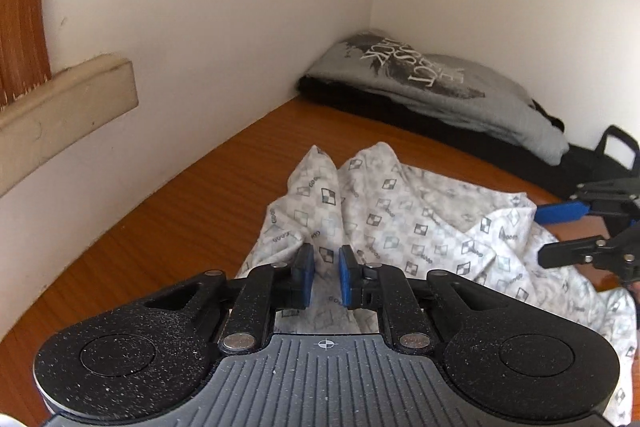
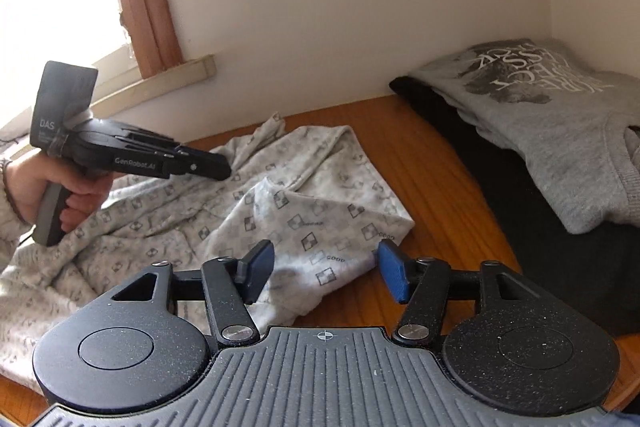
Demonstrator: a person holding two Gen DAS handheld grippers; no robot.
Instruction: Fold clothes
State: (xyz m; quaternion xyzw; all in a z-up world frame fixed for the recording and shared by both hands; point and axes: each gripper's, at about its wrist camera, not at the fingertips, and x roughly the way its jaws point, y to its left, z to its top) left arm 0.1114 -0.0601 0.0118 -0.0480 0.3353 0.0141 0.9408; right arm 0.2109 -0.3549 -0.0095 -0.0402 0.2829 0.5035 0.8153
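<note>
A white garment [image 1: 420, 227] printed with small checked squares lies crumpled on the wooden table [image 1: 180, 219]. My left gripper [image 1: 326, 261] has its blue pads close together on a raised fold of this cloth, and creases run up from the pinch. The right wrist view shows the same gripper [image 2: 222, 169], held by a hand [image 2: 76, 195], at the garment's [image 2: 312, 211] far left part. My right gripper [image 2: 326, 267] stands open just above the garment's near corner, with cloth lying below the gap and neither pad touching it. It also shows at the right edge of the left wrist view [image 1: 546, 233].
A folded grey printed sweatshirt [image 2: 540, 131] lies on a black garment [image 2: 532, 227] in the corner where two white walls meet. A black strap [image 1: 618, 143] sticks up beside that pile. A beige window sill [image 1: 68, 107] juts out on the left.
</note>
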